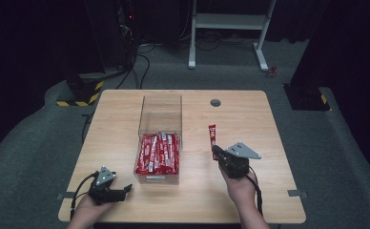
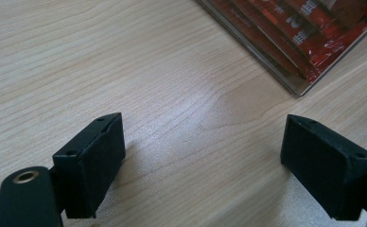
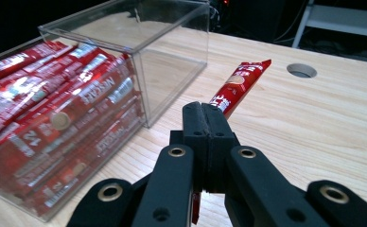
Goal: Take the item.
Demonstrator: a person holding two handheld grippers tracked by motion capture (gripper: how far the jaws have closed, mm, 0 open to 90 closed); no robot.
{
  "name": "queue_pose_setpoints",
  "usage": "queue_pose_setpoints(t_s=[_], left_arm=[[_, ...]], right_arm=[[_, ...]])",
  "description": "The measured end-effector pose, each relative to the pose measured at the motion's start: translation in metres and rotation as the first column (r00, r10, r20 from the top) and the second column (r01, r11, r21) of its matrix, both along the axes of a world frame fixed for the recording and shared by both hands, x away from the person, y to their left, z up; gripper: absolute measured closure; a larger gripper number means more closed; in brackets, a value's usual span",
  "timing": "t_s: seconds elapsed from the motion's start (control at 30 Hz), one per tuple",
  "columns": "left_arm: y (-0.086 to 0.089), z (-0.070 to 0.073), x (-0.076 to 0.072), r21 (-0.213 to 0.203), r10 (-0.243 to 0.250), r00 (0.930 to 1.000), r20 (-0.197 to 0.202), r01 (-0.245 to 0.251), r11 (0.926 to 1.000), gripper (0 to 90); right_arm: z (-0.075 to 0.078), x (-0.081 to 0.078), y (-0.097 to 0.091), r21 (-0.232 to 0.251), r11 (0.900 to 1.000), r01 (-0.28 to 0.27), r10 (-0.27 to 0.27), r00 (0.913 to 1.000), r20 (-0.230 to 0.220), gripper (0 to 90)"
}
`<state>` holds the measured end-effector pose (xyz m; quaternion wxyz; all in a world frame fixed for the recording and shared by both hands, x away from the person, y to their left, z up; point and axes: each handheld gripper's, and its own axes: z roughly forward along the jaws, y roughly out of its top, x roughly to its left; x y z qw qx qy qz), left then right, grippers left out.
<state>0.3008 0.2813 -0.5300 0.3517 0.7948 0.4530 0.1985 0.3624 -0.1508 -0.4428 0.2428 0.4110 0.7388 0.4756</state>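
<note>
A clear plastic box (image 1: 160, 114) stands mid-table, its near half packed with several red sachets (image 1: 158, 152). My right gripper (image 1: 216, 150) is to the right of the box, shut on one red sachet (image 1: 212, 135) that sticks out forward over the table. In the right gripper view the jaws (image 3: 208, 124) pinch the red sachet (image 3: 241, 82) by its near end, with the box (image 3: 125, 61) at the left. My left gripper (image 1: 126, 190) rests near the table's front left edge. Its jaws (image 2: 200, 161) stand wide apart over bare wood, with a corner of the box (image 2: 300, 42) beyond.
A round cable hole (image 1: 215, 102) lies in the table (image 1: 250, 200) behind the held sachet. A white frame (image 1: 231, 24) stands on the floor past the far edge, and black stands with yellow-striped bases (image 1: 80, 90) sit at the left.
</note>
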Motion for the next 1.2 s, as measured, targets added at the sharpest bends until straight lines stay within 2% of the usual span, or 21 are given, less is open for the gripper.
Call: queue_pose_setpoints(t_s=[0.5, 0.77, 1.2], left_arm=[[0.000, 0.000, 0.000, -0.001, 0.002, 1.0000, 0.000, -0.002, 1.0000, 15.1], [0.000, 0.000, -0.001, 0.000, 0.001, 1.0000, 0.001, -0.001, 1.0000, 15.1], [0.000, 0.000, -0.001, 0.001, 0.002, 1.0000, 0.000, -0.002, 1.0000, 15.1]], right_arm=[[-0.025, 0.017, -0.005, -0.033, 0.9989, 0.035, -0.037, 0.9969, -0.069, 90.0], [-0.036, 0.024, -0.002, -0.053, 0.9980, 0.035, -0.040, 0.9947, -0.095, 90.0], [-0.059, 0.036, 0.004, -0.091, 0.9950, 0.042, -0.057, 0.9850, -0.163, 90.0]])
